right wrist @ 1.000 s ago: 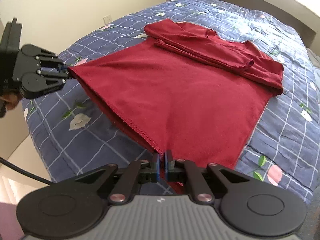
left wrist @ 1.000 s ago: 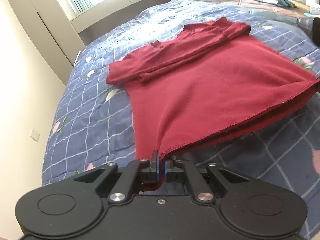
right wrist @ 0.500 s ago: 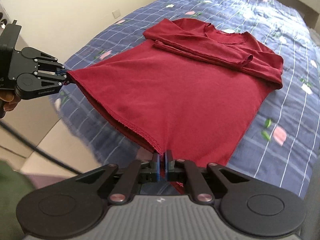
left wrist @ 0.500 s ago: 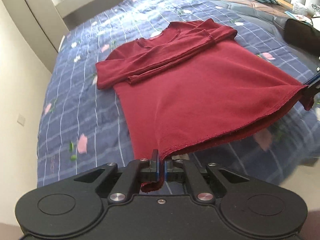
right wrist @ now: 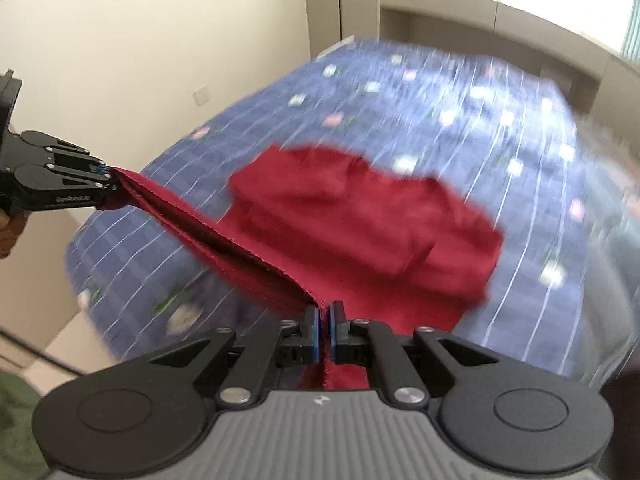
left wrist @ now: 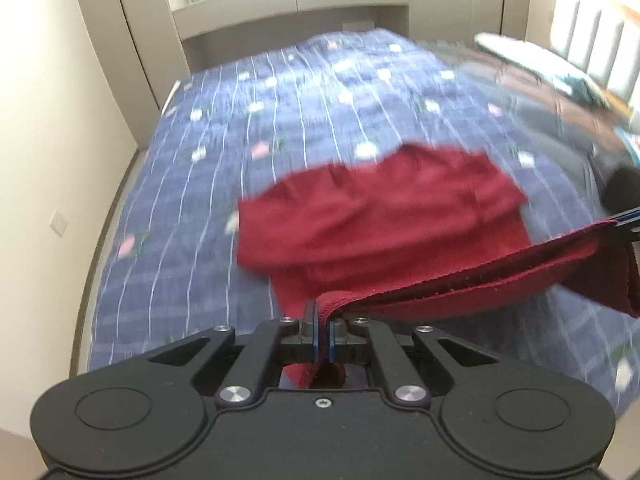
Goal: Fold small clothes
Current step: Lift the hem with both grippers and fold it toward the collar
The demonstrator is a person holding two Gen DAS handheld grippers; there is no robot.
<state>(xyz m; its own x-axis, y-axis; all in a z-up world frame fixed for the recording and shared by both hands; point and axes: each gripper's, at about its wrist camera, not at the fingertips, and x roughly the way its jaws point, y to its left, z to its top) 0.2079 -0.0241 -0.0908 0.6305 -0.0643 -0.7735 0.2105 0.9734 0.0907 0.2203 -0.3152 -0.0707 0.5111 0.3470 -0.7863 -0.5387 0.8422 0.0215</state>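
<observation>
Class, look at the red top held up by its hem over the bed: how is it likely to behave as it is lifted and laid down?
The red top is probably floppy: its hem sags between the left gripper and the right gripper. It seems light, held by corner pinches alone. It will likely crumple rather than lie flat; the far part already bunches.

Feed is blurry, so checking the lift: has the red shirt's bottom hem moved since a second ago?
Yes. The hem, clamped by both grippers, has risen off the blue bedspread, where it lay low earlier.

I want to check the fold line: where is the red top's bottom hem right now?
The hem hangs stretched above the blue bedspread, pinched between the left gripper and right gripper.
</observation>
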